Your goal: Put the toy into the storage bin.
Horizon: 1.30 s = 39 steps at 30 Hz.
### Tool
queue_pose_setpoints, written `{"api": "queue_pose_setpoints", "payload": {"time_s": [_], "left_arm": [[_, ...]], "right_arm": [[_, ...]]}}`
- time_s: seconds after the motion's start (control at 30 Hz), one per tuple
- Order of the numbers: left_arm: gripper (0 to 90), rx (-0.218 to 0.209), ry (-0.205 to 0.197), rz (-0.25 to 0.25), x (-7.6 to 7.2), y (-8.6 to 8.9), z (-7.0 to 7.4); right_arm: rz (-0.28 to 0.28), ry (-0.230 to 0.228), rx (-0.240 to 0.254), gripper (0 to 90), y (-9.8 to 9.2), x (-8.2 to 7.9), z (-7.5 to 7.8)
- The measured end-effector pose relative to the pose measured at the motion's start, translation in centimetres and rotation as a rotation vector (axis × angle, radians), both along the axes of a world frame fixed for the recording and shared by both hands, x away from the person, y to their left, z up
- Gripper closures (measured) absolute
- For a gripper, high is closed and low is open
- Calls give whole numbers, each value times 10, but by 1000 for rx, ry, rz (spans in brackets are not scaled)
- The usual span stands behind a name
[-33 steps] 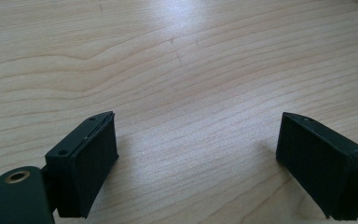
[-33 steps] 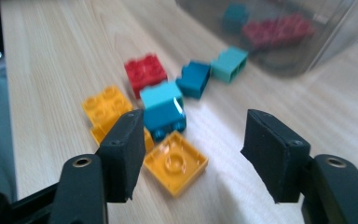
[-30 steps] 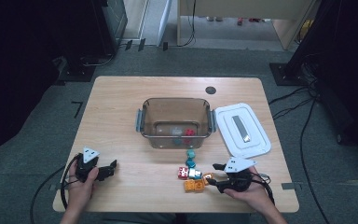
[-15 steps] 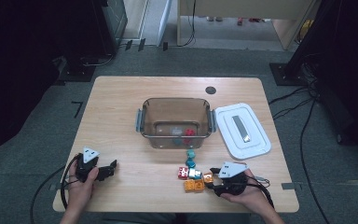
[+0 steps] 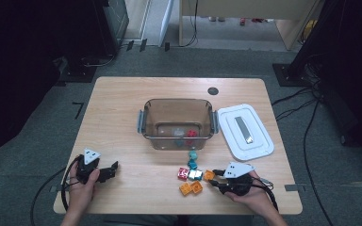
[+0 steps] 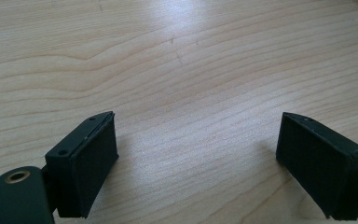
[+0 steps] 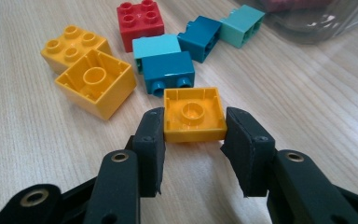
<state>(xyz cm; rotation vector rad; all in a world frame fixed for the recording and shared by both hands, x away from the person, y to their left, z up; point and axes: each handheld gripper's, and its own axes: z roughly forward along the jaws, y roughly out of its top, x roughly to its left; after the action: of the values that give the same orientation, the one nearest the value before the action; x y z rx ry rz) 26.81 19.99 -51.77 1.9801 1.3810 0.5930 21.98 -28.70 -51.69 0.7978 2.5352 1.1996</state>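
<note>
A small orange brick (image 7: 193, 114) lies upside down on the wooden table (image 5: 122, 117), at the right end of a loose cluster (image 5: 209, 174). My right gripper (image 7: 195, 119) has just been closing, and its pads now press on the brick's two sides; in the high view it (image 5: 214, 180) sits near the front right edge. Beyond it lie two more orange bricks (image 7: 95, 81), a red brick (image 7: 141, 17) and several teal ones (image 7: 168, 70). My left gripper (image 6: 196, 140) stands open over bare wood, at the front left (image 5: 111, 169).
A clear plastic bin (image 5: 176, 100) stands mid-table with a few bricks inside. Its white lid (image 5: 245, 131) lies flat to its right. The brick cluster sits just in front of the bin. A black round grommet (image 5: 212, 91) is near the far edge.
The right gripper's jaws have narrowed onto the orange brick at the cluster's right end. The left gripper has stayed where it was.
</note>
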Motion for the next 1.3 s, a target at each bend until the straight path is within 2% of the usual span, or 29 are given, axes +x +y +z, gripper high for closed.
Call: {"api": "queue_pose_setpoints", "payload": {"time_s": [0.23, 0.27, 0.33, 0.43, 0.57, 0.67, 0.83, 1.07, 1.3], "left_arm": [[123, 0, 0, 0, 0, 0, 0], [123, 0, 0, 0, 0, 0, 0], [123, 0, 0, 0, 0, 0, 0], [123, 0, 0, 0, 0, 0, 0], [123, 0, 0, 0, 0, 0, 0], [123, 0, 0, 0, 0, 0, 0], [123, 0, 0, 0, 0, 0, 0], [123, 0, 0, 0, 0, 0, 0], [123, 0, 0, 0, 0, 0, 0]], "right_arm": [[7, -10, -4, 600, -1, 0, 0], [3, -1, -5, 587, -1, 0, -1], [-10, 17, -23, 493, 0, 1, -3], [-11, 10, -27, 471, 2, 1, -4], [-11, 2, -19, 501, 7, 1, -5], [-11, -3, -11, 594, 9, 2, -5], [-16, -17, -11, 600, 9, 2, -4], [-46, -21, 56, 600, -3, 4, 8], [-100, -40, 121, 600, -18, 9, 34]]}}
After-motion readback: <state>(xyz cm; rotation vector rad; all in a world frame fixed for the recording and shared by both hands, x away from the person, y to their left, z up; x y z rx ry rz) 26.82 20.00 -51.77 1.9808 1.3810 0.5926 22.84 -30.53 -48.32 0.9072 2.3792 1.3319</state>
